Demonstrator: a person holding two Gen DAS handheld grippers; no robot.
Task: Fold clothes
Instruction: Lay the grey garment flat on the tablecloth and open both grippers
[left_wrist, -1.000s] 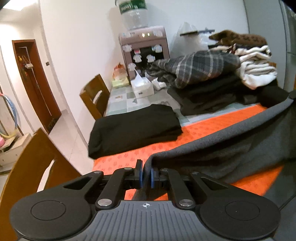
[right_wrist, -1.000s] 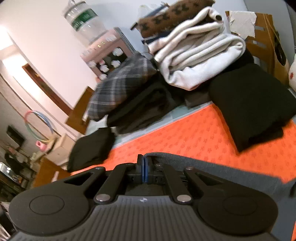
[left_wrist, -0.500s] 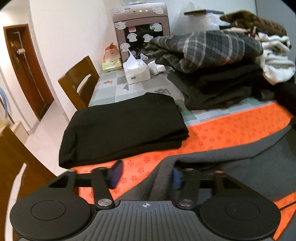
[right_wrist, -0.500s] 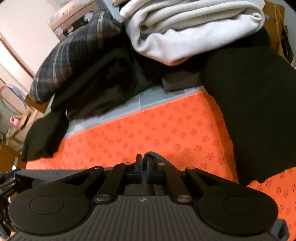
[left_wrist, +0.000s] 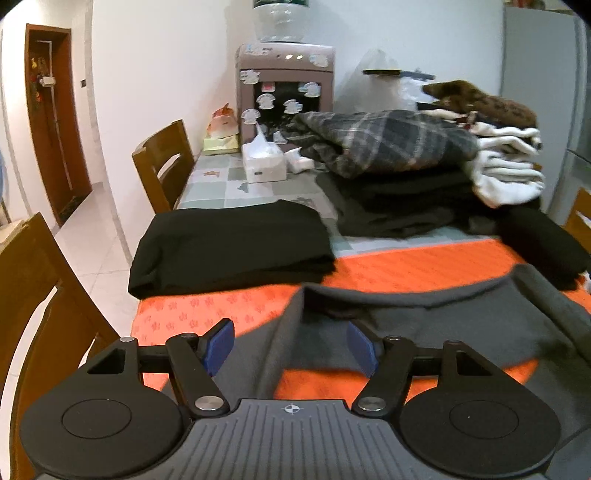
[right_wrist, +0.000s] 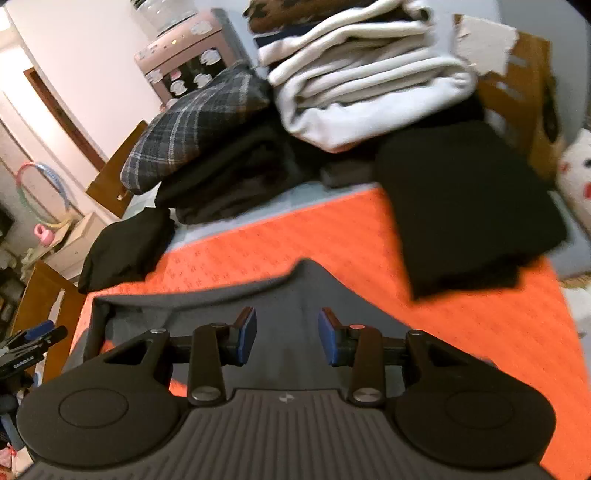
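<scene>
A dark grey garment (left_wrist: 424, 317) lies spread on the orange mat (left_wrist: 406, 262), its far edge folded over. My left gripper (left_wrist: 290, 349) is open just above the garment's left corner, with cloth lying between the blue pads but not pinched. In the right wrist view the same grey garment (right_wrist: 229, 299) rests on the orange mat (right_wrist: 295, 236), and my right gripper (right_wrist: 286, 334) hangs open over its right corner. The left gripper's tip (right_wrist: 33, 332) shows at the left edge of that view.
A folded black garment (left_wrist: 229, 243) lies at the mat's far left, another (right_wrist: 465, 206) at the right. Behind them rises a pile of plaid, dark and white clothes (left_wrist: 406, 162). A tissue box (left_wrist: 264, 166), water dispenser (left_wrist: 284, 96) and wooden chairs (left_wrist: 162, 162) stand around the table.
Both grippers held the grey garment's edge a second ago; the left opened first, then the right. The garment now lies flat on the mat, and both grippers have drawn back a little.
</scene>
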